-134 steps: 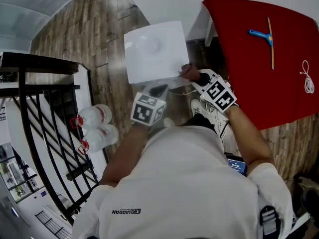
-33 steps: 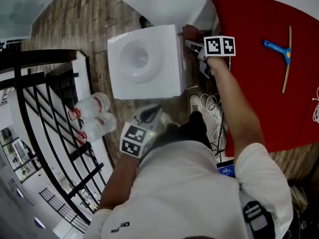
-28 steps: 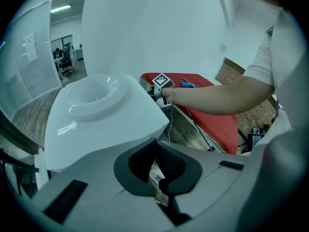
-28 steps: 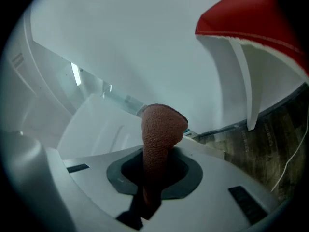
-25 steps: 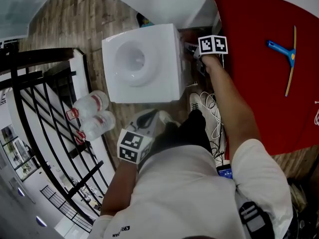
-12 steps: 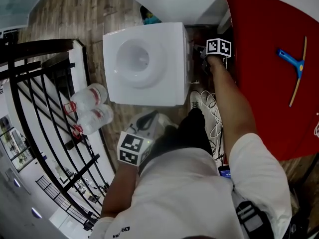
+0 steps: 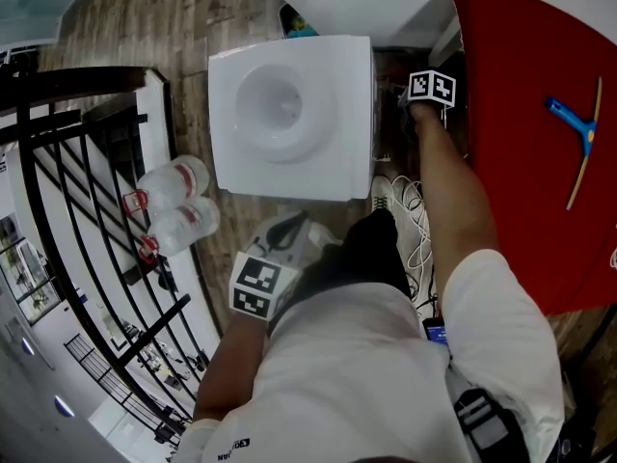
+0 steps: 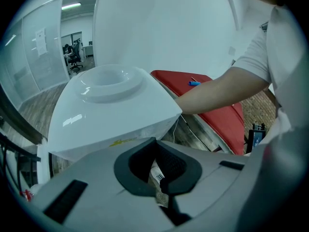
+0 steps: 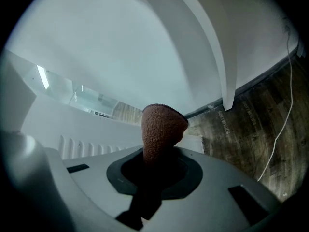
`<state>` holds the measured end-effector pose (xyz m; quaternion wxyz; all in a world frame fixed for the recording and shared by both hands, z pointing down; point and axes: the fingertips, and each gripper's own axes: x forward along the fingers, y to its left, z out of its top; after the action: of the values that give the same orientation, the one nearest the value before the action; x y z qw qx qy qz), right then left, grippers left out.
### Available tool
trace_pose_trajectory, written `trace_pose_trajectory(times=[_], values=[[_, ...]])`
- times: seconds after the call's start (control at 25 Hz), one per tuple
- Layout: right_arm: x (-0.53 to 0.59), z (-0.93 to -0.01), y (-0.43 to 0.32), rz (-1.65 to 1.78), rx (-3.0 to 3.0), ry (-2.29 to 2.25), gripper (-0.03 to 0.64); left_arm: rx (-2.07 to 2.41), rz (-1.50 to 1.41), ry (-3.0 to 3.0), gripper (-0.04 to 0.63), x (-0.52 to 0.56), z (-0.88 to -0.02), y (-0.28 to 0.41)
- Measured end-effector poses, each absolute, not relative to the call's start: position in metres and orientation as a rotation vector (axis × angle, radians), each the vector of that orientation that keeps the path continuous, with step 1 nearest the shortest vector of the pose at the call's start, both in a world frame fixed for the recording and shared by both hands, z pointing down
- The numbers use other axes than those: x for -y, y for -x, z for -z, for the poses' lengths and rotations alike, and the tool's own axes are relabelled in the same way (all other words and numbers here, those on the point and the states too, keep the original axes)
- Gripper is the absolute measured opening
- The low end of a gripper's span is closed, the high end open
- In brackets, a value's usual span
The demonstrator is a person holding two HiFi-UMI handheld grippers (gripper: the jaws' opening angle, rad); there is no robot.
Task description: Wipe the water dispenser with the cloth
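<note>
The white water dispenser (image 7: 289,114) stands on the wooden floor, and I see its round top recess from above. My right gripper (image 7: 427,93) is low beside the dispenser's right side, between it and the red table. It is shut on a brown cloth (image 9: 161,127), which sticks up from the jaws close to a ribbed white panel (image 9: 82,146). The head view hides the cloth. My left gripper (image 7: 282,231) hangs back near my body, in front of the dispenser (image 8: 111,105). In its own view the left gripper (image 8: 163,183) is shut with nothing in it.
A red-covered table (image 7: 525,114) stands right of the dispenser with a blue squeegee (image 7: 576,128) on it. Cables (image 7: 416,225) and a shoe (image 7: 382,193) lie on the floor by the dispenser. Two plastic bottles (image 7: 174,205) and a black railing (image 7: 77,210) are at the left.
My right gripper with the cloth has gone from the dispenser's front to its right side and farther back along it. The left gripper has drawn back toward my body and stayed.
</note>
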<state>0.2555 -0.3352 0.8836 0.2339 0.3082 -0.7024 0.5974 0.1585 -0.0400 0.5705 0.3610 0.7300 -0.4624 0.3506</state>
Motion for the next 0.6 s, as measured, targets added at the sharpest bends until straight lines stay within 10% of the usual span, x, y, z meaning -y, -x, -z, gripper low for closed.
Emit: trace_pose_trajectory(times=[0.6], values=[[0.296,-0.771,-0.281,-1.452,2.126,-0.906,0.054,1.204,-0.831,-1.991,-0.011,0.038,-0.534,-0.141]])
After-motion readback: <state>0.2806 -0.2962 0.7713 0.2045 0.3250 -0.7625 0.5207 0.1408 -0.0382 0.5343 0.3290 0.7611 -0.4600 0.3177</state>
